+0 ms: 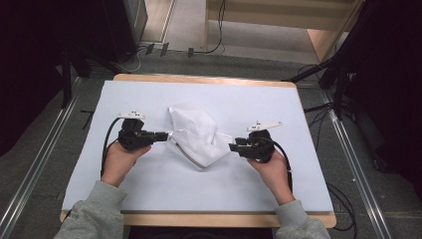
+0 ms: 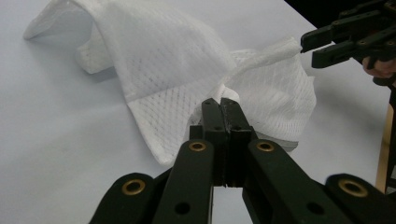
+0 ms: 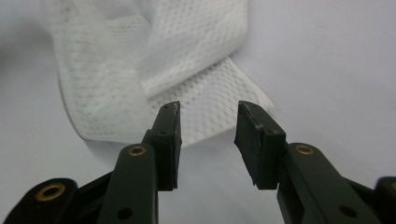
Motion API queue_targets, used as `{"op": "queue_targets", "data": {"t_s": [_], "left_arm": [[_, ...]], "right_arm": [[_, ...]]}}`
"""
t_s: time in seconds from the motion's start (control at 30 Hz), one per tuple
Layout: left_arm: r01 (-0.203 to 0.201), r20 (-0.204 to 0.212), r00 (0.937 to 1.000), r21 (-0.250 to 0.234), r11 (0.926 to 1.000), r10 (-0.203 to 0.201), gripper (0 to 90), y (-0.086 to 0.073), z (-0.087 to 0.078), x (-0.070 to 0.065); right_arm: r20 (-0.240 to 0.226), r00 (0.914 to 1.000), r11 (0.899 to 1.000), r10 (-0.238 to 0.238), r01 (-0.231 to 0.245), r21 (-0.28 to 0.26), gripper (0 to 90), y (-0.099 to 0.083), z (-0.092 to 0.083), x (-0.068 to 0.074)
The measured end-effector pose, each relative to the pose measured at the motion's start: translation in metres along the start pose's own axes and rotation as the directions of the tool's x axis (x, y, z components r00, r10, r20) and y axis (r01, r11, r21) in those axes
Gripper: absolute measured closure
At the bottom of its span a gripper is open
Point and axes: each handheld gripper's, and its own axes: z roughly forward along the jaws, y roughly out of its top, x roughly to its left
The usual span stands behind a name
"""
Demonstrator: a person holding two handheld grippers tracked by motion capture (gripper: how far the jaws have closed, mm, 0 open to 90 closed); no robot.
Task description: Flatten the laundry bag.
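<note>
— While the white mesh garment (image 1: 195, 134) is lying crumpled at the middle of the desk (image 1: 149, 189), how is it being held?

— One edge of it is pinched by the left tongs (image 1: 166, 135), whose jaws are pressed flat together on a fold of the cloth, as is seen plainly in the left gripper view (image 2: 223, 103). That edge is raised a little off the white surface, probably so that the cloth can be spread or folded.

— And the right tongs (image 1: 232, 147)?

— They are held partly apart, with nothing between the jaws. They are pointed at the nearest corner of the cloth (image 3: 219, 116), which lies just ahead of the tips (image 3: 208, 112); a second grip is judged to be intended there, so that the piece can be stretched between both hands.

— How is the cloth described?

— A thin white fabric is seen, patterned with small diamond-shaped holes and finished with a plain hem. It is bunched into a peaked heap, with one flap draped over another.
</note>
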Motion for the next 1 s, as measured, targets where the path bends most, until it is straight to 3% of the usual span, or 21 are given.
{"op": "queue_targets", "data": {"t_s": [0.2, 0.27, 0.3, 0.43, 0.57, 0.77, 1.0], "left_arm": [[0.001, 0.0, 1.0, 0.001, 1.0, -0.001, 90.0, -0.002, 0.0, -0.002], [0.002, -0.014, 0.9999, 0.001, 1.0, -0.002, 90.0, -0.002, 0.003, -0.001], [-0.002, -0.021, 0.9998, 0.009, 1.0, 0.002, 90.0, -0.002, 0.005, -0.001], [-0.013, -0.032, 0.9994, 0.045, 0.9989, 0.015, 90.0, 0.002, 0.027, -0.001], [-0.008, -0.017, 0.9998, 0.076, 0.9971, 0.01, 89.4, 0.001, 0.037, -0.001], [0.012, -0.029, 0.9995, 0.027, 0.9996, -0.011, 74.4, -0.002, 0.02, 0.006], [0.049, -0.083, 0.9953, -0.015, 0.9987, -0.05, 64.3, -0.012, -0.007, 0.019]], "right_arm": [[-0.037, 0.9977, 0.998, -0.056, 0.056, -0.004, 57.5, 0.011, 0.003, 0.024], [-0.065, 0.9946, 0.997, -0.081, 0.081, -0.001, 61.4, 0.017, 0.004, 0.04], [-0.065, 0.9946, 0.997, -0.081, 0.081, -0.001, 61.4, 0.017, 0.004, 0.04], [-0.1, 0.989, 0.994, -0.109, 0.11, 0.003, 61.8, 0.022, 0.011, 0.055], [-0.12, 0.9843, 0.991, -0.129, 0.133, 0.023, 61.3, 0.025, 0.025, 0.066], [-0.155, 0.9746, 0.984, -0.161, 0.172, 0.056, 59.5, 0.033, 0.053, 0.085], [-0.173, 0.9668, 0.974, -0.188, 0.206, 0.09, 58.1, 0.038, 0.078, 0.098]]}}
